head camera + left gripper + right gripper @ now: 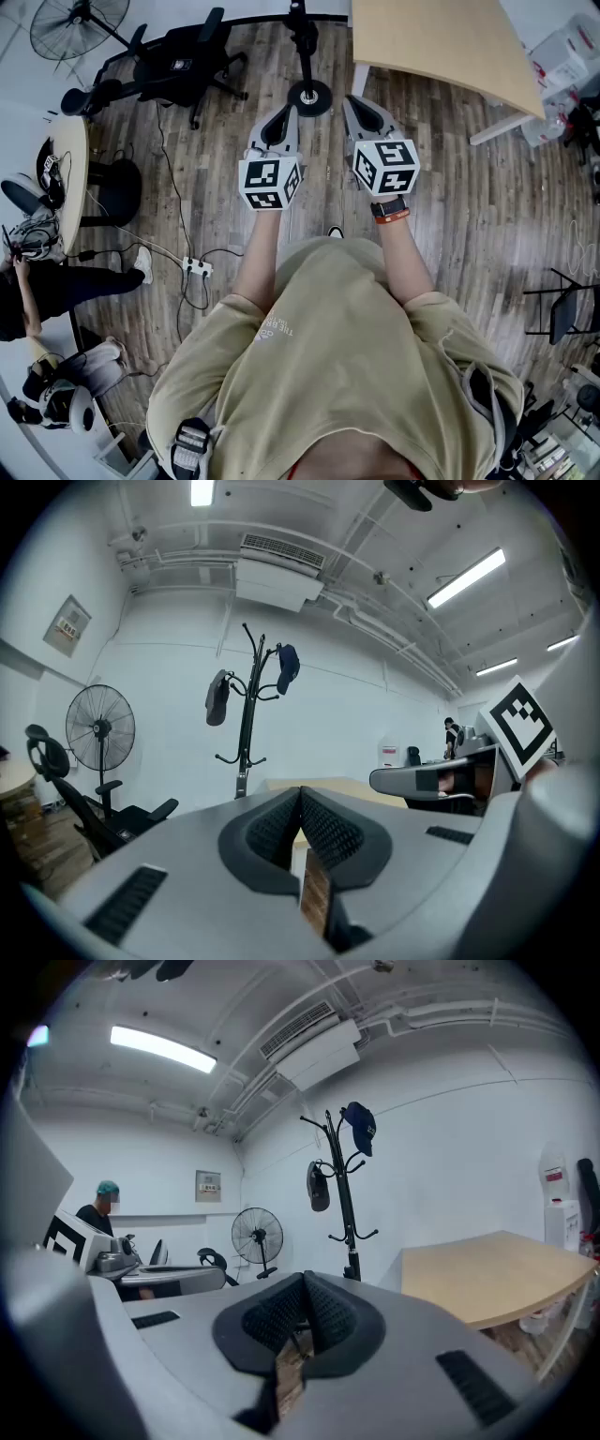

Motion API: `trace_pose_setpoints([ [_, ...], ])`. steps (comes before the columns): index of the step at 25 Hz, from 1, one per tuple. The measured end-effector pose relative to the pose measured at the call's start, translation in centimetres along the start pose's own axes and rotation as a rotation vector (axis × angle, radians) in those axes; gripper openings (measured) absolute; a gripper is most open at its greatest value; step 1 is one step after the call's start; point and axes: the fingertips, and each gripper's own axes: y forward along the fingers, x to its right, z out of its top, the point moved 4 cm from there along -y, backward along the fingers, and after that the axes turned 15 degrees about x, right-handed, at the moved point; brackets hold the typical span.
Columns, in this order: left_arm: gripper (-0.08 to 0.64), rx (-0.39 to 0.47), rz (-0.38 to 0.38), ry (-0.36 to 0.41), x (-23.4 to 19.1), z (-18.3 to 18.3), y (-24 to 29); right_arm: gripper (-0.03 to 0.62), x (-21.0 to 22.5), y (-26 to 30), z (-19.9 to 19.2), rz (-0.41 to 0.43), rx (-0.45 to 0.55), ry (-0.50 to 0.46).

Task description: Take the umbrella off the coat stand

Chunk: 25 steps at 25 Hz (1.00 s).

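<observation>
At far left a round wire-caged pedestal fan (99, 731) stands beside a black office chair (127, 817) with armrests, on the grey-brown wood-plank floor (469, 216). Right of them the coat stand (247, 714), a slim black pole with curved hooks, rises against the smooth white wall (375, 714). The umbrella (217, 697), folded into a short dark grey roll, hangs from a hook on the pole's left side. A navy cap (287, 666) sits on a higher hook to the right. Both are well apart from the tongs. The left gripper (300, 791), matt grey with ribbed black pads, has its jaws closed tip to tip with nothing between them. The right gripper (305, 1279), of the same make and just beside it, likewise has its pads pressed together and holds nothing. Each carries a white cube (270, 183) printed with black square markers. Further right stands a pale wooden table (487, 1279) with a curved edge
</observation>
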Motion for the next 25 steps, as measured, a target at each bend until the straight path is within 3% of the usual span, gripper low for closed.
trace_pose_setpoints([
  [10,0.023,-0.028,0.031,0.023,1.6,-2.1,1.9,0.015,2.7,0.7,-1.6,0.028,-0.020,0.021],
  [18,0.023,-0.026,0.036,-0.037,-1.8,-3.8,6.5,0.015,4.4,6.1,-3.1,0.023,-0.043,0.060],
  [22,0.023,-0.057,0.048,-0.153,-5.3,-4.7,10.4,0.015,4.4,10.5,-2.9,0.053,-0.046,0.051],
  [25,0.023,-0.041,0.034,-0.138,-6.9,-4.4,13.8,0.016,5.6,13.5,-2.3,0.050,-0.048,0.034],
])
